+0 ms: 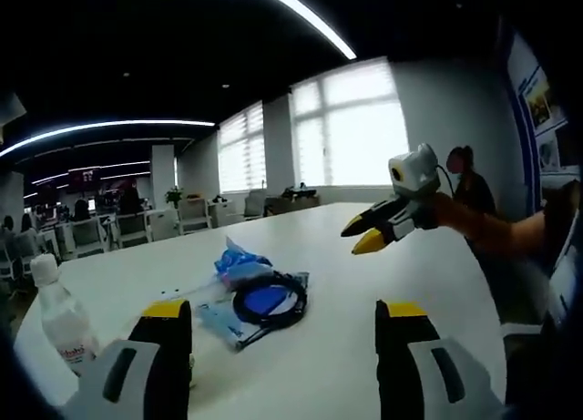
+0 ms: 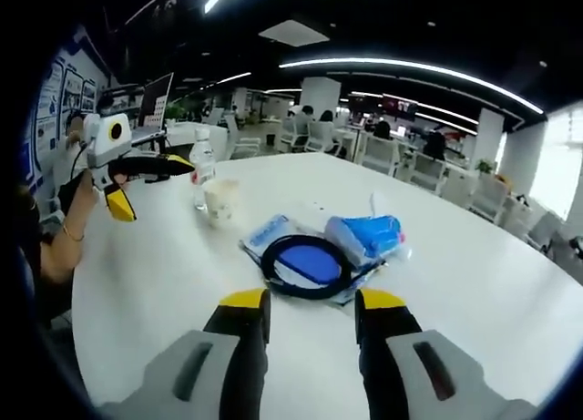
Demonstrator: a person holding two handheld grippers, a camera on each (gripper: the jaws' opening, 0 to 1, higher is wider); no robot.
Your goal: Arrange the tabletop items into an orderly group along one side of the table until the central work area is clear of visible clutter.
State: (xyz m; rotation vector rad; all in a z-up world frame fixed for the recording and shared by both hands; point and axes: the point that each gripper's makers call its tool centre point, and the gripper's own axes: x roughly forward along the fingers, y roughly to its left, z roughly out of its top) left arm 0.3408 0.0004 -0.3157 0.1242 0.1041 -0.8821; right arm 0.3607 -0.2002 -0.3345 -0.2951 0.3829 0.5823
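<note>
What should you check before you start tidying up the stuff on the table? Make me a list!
1. Left gripper open and holding nothing: ok, its jaws stand wide apart.
2. Right gripper open and holding nothing: ok, there is a gap between its jaws.
3. Middle of the white table tidy: not ok, the black cable coil, the blue packet and the flat blue pack under the coil lie there.
4. Water bottle upright with cap on: ok.
5. Paper cup empty: cannot tell, its inside is hidden.
6. Cable free of the packs: cannot tell, it lies on top of them.
</note>
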